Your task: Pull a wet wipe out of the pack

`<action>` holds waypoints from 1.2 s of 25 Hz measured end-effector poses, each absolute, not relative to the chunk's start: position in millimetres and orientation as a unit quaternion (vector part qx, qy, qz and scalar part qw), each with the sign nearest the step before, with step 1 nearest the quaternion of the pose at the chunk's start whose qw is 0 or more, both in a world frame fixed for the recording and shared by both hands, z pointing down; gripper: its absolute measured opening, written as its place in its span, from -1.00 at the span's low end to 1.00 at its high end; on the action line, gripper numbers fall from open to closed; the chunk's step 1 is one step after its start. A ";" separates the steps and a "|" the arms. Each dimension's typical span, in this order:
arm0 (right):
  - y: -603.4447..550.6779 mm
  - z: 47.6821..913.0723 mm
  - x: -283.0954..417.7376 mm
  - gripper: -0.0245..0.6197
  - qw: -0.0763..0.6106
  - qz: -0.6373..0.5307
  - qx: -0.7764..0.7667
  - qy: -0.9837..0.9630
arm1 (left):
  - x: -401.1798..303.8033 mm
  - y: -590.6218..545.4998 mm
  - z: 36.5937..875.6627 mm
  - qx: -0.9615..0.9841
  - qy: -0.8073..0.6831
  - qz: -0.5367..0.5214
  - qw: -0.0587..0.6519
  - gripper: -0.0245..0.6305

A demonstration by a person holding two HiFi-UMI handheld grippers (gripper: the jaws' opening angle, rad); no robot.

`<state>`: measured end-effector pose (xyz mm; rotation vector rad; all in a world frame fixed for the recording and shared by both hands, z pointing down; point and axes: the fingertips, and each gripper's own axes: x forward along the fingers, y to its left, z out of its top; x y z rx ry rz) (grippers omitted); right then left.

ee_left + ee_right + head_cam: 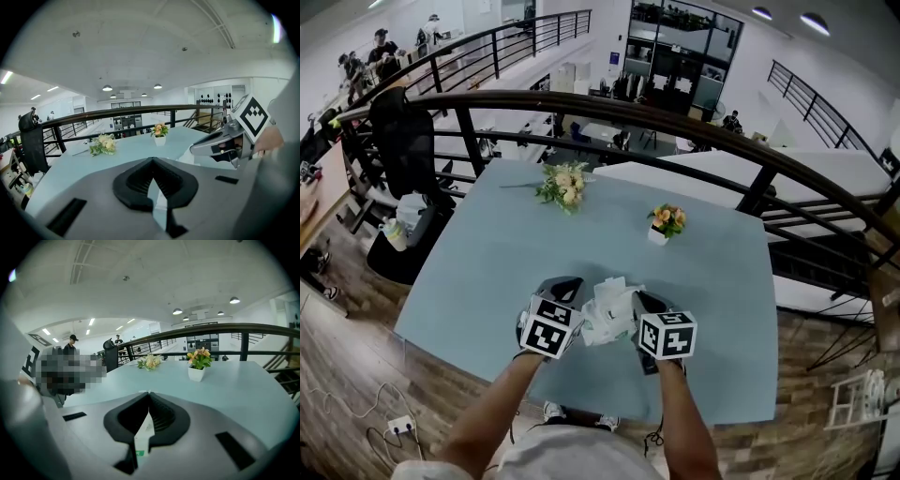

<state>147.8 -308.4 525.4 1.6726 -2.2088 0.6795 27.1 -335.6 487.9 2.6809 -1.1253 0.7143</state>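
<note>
Currently, far left: wood floor with a white power strip and loose cable. A black chair stands just off the back left corner of the pale blue matte table. A dark curved railing runs behind the table, with open office space below and beyond it. On the table, a bouquet lies flat at the back, left of centre. A small white pot of orange flowers stands upright to its right, well apart from it.

Near the front edge, the left gripper is clenched on a thin white sheet, apparently the wet wipe. From the head view, wipe and pack show as one crumpled white mass between the grippers. The right gripper is clenched on the pack, which is white with a green mark. Can't tell whether the pack touches the table.
</note>
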 end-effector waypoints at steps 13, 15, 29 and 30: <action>-306.7 492.5 169.2 -0.90 0.117 0.211 0.607 -0.757 | 43.2 -338.0 476.3 0.902 -0.362 0.229 0.058 -0.94; -305.5 487.5 173.5 -0.90 0.112 0.208 0.611 -0.755 | 45.7 -338.9 472.2 0.903 -0.361 0.227 0.053 -0.94; -301.9 441.2 201.6 -0.90 0.096 0.155 0.645 -0.742 | 63.4 -341.4 457.1 0.911 -0.349 0.214 0.044 -0.94; -301.5 438.8 203.5 -0.90 0.094 0.153 0.647 -0.741 | 64.0 -341.9 455.4 0.912 -0.349 0.213 0.043 -0.94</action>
